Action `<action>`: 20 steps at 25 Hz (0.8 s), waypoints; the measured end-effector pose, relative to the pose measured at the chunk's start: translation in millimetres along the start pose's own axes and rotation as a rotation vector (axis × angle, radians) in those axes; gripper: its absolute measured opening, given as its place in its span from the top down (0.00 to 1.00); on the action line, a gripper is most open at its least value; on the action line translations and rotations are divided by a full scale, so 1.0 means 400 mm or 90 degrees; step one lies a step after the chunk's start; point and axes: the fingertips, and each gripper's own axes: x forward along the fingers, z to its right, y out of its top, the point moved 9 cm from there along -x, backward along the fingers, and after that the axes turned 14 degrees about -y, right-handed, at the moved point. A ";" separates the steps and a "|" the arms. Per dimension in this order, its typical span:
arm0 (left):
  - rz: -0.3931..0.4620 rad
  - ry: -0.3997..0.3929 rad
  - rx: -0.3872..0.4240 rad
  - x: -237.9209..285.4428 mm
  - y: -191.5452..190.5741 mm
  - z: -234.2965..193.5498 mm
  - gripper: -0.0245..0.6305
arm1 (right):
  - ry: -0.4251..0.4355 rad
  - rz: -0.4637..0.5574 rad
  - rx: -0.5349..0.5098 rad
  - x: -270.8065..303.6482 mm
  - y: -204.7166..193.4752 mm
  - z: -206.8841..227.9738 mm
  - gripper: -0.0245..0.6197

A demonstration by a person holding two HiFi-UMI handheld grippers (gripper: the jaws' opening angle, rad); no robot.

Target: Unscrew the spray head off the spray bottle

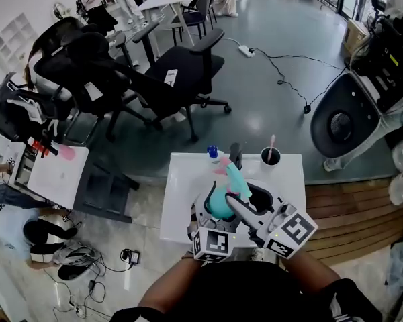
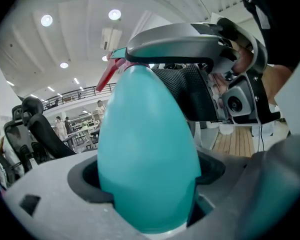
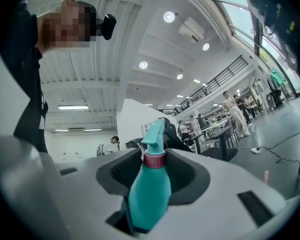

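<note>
I hold a teal spray bottle (image 1: 219,204) tilted above the white table (image 1: 185,186), its teal spray head (image 1: 234,178) pointing away from me. My left gripper (image 1: 211,215) is shut on the fat body (image 2: 147,154), which fills the left gripper view. My right gripper (image 1: 238,204) comes in from the right. In the right gripper view its jaws (image 3: 152,184) close round the upper bottle, with the red collar (image 3: 154,160) and the head (image 3: 153,134) rising between the dark pads (image 3: 190,176). In the left gripper view its pad (image 2: 185,91) lies against the shoulder under the red trigger (image 2: 109,75).
A black cup (image 1: 270,156) with a pink stick stands at the table's far right. A blue-capped item (image 1: 212,152) and a dark object (image 1: 236,153) stand at the far edge. Office chairs (image 1: 168,79) lie beyond, a wooden platform (image 1: 352,213) at the right.
</note>
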 end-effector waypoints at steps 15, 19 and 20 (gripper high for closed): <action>0.050 -0.148 -0.010 -0.007 0.022 0.032 0.24 | 0.101 0.000 -0.043 -0.032 0.024 0.017 0.75; 0.091 -0.278 0.026 -0.028 0.032 0.051 0.24 | 0.226 0.007 -0.072 -0.057 0.042 0.015 0.75; 0.098 -0.310 0.042 -0.034 0.035 0.058 0.24 | 0.261 0.002 -0.071 -0.067 0.047 0.011 0.75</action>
